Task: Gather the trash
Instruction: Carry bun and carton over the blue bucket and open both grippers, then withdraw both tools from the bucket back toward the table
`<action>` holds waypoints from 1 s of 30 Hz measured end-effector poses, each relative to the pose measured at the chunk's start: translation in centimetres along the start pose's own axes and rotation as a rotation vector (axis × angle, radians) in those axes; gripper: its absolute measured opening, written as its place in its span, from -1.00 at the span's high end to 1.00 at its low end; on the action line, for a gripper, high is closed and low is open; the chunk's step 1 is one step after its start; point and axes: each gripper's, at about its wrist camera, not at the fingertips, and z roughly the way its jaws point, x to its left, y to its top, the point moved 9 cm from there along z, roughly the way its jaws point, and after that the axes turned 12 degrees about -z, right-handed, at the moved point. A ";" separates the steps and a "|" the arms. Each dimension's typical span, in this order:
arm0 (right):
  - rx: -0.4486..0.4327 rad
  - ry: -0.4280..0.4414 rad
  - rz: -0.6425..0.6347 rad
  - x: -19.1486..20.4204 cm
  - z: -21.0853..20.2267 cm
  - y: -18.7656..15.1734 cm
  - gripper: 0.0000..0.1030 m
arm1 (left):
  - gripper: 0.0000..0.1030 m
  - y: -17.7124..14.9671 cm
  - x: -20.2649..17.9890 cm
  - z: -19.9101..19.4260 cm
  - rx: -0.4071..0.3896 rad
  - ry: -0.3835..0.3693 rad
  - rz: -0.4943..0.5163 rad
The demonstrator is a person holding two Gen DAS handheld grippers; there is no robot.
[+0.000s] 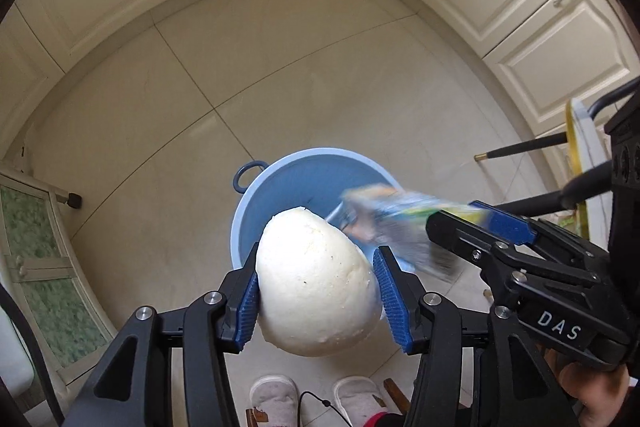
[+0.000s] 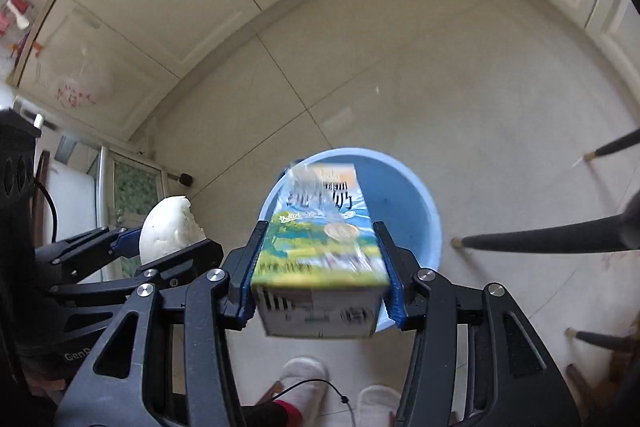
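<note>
The left gripper (image 1: 316, 287) has its fingers (image 1: 249, 301) clamped on a white steamed bun (image 1: 314, 281), low centre of its frame. The right gripper (image 2: 318, 279) pinches a milk carton (image 2: 320, 247), also low centre. Both items hang above the blue bin (image 1: 296, 179), whose inside looks bare, so neither seems dropped yet; releasing is likely what remains. The floor (image 1: 280, 67) around the bin is open, though dark chair legs (image 2: 540, 241) stand close at the right edge.

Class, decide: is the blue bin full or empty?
Cannot tell fully: the bin's visible inside wall is bare, but the carton hides its bottom.
</note>
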 end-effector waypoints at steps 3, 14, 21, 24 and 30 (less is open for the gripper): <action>0.008 -0.051 -0.017 -0.6 0.5 -0.1 -0.20 | -0.02 0.2 0.9 0.2 0.000 0.016 -0.021; -0.049 -0.180 -0.161 2.1 -4.9 0.9 -0.56 | -0.32 3.7 -2.8 -7.2 -0.104 0.035 -0.051; -0.232 -0.222 -0.339 9.0 -14.1 1.8 -0.66 | -0.39 1.5 -3.6 -21.5 -0.404 0.094 -0.017; -0.340 -0.256 -0.398 12.0 -20.1 1.3 -0.73 | -0.59 -0.6 -4.5 -28.5 -0.547 0.094 -0.004; -0.557 -0.295 -0.438 15.7 -33.3 -2.1 -0.99 | -0.83 -6.6 -9.1 -39.6 -0.773 0.050 0.052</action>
